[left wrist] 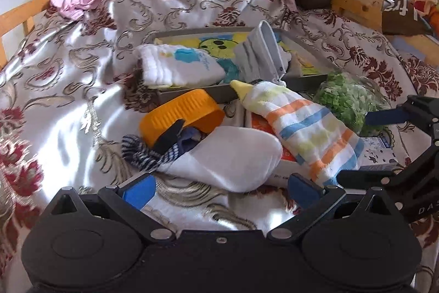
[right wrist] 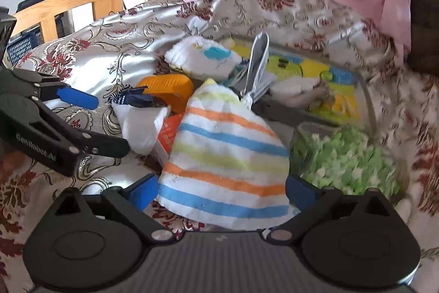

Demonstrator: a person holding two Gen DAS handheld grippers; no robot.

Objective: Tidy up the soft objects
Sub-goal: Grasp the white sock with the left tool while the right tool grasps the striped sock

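Left gripper (left wrist: 219,190) spread wide, empty, white cotton sock (left wrist: 233,155) just ahead between its fingers. Right gripper (right wrist: 221,190) wide too, orange-blue-yellow striped terry cloth (right wrist: 225,158) between fingers, ungripped.

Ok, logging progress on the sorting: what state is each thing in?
Left gripper: open, white sock between the fingers.
Right gripper: open, around the striped sock.
White sock: lying flat.
Striped sock: draped over the pile.
Tray: holds folded cloths.
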